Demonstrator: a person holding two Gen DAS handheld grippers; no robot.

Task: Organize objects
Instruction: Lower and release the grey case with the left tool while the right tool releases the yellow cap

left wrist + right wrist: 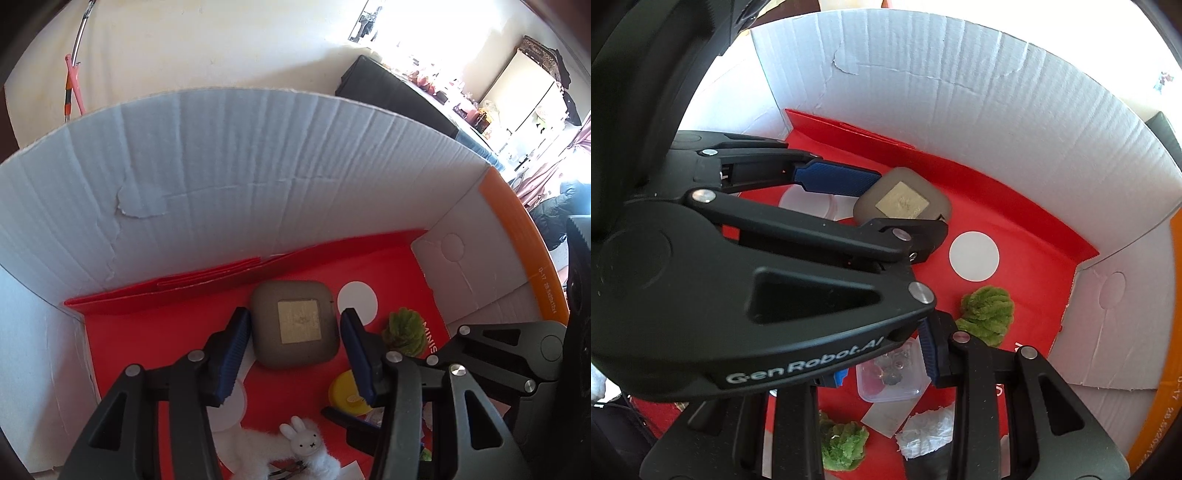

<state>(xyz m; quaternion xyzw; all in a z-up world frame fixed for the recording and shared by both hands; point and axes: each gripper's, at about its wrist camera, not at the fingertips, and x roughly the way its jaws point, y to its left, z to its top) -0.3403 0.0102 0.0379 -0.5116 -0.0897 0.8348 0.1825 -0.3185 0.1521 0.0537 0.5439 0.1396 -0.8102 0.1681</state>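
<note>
left gripper: black plastic linkage arms; silver round rivets; ribbed blue pads
right gripper: same black frame; blue ribbed pads
marking: white "GenRobot.AI" lettering on black arm

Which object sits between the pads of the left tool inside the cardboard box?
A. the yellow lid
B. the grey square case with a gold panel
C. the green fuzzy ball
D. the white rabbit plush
B: in the left wrist view the left tool has its blue pads on either side of the grey square case, while the green fuzzy ball lies off to the right.
</note>
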